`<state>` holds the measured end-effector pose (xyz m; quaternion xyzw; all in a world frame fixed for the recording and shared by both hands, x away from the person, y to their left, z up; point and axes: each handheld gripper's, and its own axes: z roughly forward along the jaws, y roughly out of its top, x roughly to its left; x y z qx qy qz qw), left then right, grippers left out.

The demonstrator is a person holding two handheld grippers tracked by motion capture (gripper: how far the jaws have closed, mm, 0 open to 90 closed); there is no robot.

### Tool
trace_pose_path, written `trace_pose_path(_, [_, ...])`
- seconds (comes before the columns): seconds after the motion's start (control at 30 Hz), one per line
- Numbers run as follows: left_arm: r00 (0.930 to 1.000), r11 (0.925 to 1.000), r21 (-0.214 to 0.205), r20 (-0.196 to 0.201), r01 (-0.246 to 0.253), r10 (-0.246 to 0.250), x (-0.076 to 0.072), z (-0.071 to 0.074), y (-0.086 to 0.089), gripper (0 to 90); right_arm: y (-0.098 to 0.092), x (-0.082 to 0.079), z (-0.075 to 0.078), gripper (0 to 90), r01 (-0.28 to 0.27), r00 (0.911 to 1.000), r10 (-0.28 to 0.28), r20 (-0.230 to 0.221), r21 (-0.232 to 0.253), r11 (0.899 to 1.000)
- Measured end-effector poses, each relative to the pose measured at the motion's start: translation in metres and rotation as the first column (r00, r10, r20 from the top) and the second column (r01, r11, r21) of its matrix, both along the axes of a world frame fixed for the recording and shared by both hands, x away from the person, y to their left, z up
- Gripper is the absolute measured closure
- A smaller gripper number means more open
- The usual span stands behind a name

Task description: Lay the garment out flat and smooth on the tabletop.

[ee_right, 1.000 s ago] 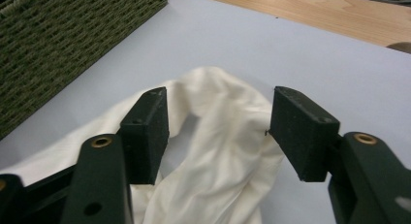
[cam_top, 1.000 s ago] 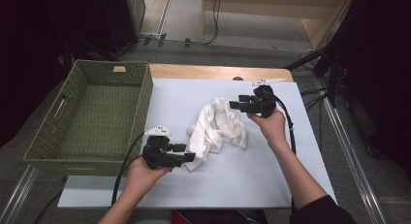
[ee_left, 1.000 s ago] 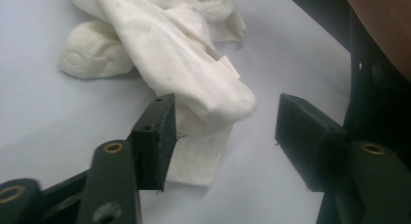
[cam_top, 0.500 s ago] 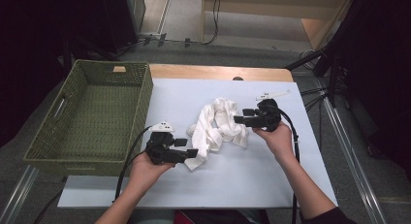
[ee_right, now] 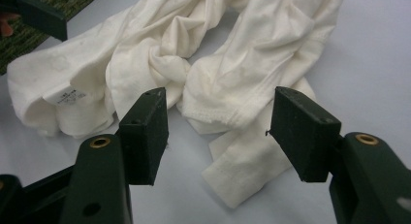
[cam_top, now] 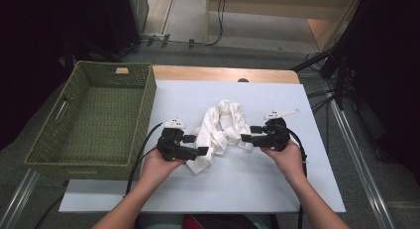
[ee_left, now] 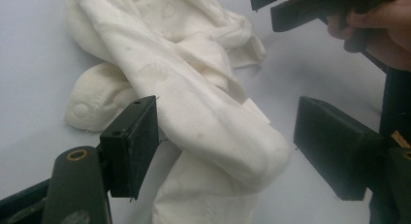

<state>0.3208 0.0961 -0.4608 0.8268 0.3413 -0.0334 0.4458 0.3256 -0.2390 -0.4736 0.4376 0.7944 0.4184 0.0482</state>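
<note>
A: What's on the table?

B: A crumpled white cloth (cam_top: 220,130) lies mid-table on a pale sheet (cam_top: 277,184). A green woven basket (cam_top: 94,120) sits well to its left, at the table's edge.

A: And the grippers?

B: One per hand, either side of the cloth, pointing inward. The left gripper (cam_top: 198,144) is at the cloth's lower left end. Its jaws have just been opening. In the left gripper view (ee_left: 225,141) a thick fold lies between them, brushing one pad, prob. not clamped; hard to be sure.

A: Right one?

B: The right gripper (cam_top: 250,135) is at the cloth's right edge, jaws apart. In the right gripper view (ee_right: 220,132) a hemmed end lies on the sheet between the pads w/ gaps either side, nothing pinched.
</note>
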Motion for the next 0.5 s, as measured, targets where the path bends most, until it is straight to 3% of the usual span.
trace_pose_path(0.33, [0.9994, 0.9983, 0.049, 0.019, -0.03, 0.029, 0.015, -0.019, -0.011, 21.7, 0.005, 0.0, -0.013, 36.3, 0.021, 0.9995, -0.022, -0.021, -0.017, 1.0])
trace_pose_path(0.5, [0.9993, 0.9969, 0.07, 0.006, -0.036, 0.036, 0.022, -0.032, -0.015, 21.8, 0.01, 0.002, -0.017, 37.0, 0.018, 0.9996, -0.019, -0.022, -0.039, 0.999])
